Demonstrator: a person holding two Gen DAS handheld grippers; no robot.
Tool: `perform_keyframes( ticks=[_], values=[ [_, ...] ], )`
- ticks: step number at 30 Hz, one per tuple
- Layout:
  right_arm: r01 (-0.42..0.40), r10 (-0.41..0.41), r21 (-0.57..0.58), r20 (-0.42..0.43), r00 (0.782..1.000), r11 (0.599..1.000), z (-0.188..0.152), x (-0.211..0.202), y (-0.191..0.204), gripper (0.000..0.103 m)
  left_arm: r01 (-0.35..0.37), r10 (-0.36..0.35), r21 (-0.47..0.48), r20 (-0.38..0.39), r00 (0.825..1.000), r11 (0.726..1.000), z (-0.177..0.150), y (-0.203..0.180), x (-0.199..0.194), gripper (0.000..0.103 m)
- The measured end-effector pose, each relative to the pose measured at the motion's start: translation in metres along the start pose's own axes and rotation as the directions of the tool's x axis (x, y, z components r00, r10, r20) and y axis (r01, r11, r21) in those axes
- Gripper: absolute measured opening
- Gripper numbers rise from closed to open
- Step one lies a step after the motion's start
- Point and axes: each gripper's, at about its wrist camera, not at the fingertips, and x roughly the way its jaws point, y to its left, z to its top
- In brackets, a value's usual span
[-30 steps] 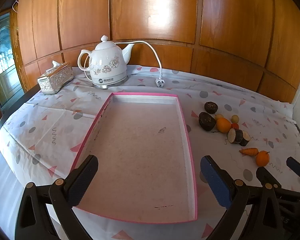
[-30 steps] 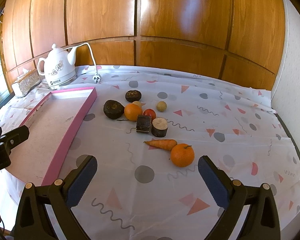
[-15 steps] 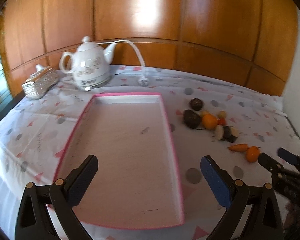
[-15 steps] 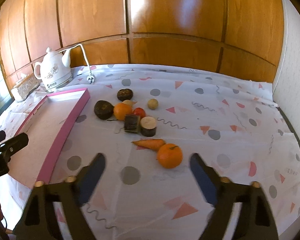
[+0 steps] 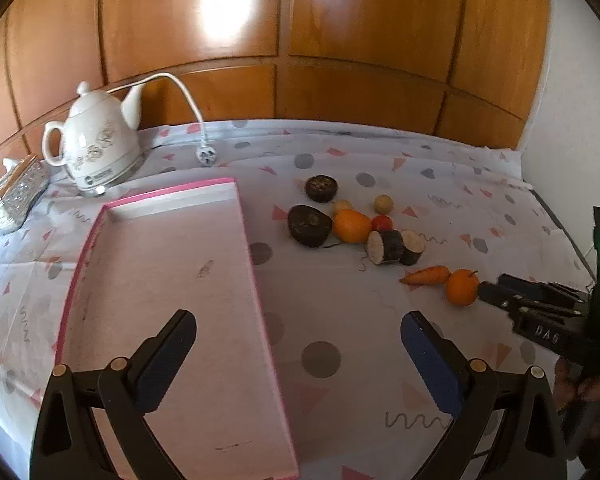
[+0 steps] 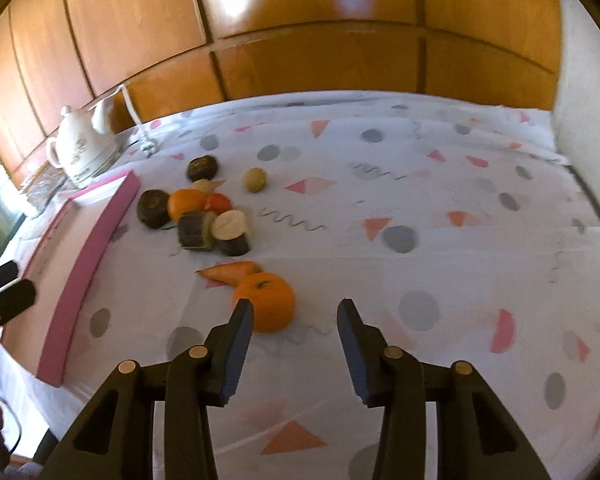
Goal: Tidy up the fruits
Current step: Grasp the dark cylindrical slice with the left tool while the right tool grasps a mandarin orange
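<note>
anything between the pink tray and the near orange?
Nothing: only bare patterned tablecloth lies between the pink tray and the near orange, clearest in the left wrist view. The carrot sits just behind that line, beside the orange.

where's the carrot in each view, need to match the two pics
Left wrist view: the carrot lies right of centre, just left of the near orange.
Right wrist view: the carrot lies left of centre, just above that orange.
Shared landmark: the white kettle, at the back left in both.
</note>
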Motion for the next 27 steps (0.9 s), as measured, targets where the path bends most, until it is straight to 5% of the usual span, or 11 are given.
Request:
perform_keyframes(
  ticks=[5,8,12,27],
  values=[
    [-0.014,0.013,-0.057,-0.028,1.0,0.998,-0.001,0.023,0.015,0.046,0.018,-0.018,-0.001,-0.037,0.999,1.0,0.006,-0.007,0.016,0.102],
    [-0.016,0.014,-0.047,-0.044,0.999,0.999,-0.002,0.035,0.016,0.043,0.03,-0.03,0.001,-0.048,0.998,1.0,0.011,-0.012,0.025,0.091],
    [0.012,-0.012,-0.048,-0.014,1.0,0.999,-0.003,0.034,0.015,0.04,0.061,-0.062,-0.019,-0.089,0.994,0.998,0.019,-0.019,0.045,0.058],
    [0.052,-0.053,-0.051,-0.002,0.999,0.997,-0.008,0.036,0.003,0.041,0.151,-0.159,-0.061,-0.163,0.974,0.987,0.054,-0.056,0.105,0.053]
  ],
)
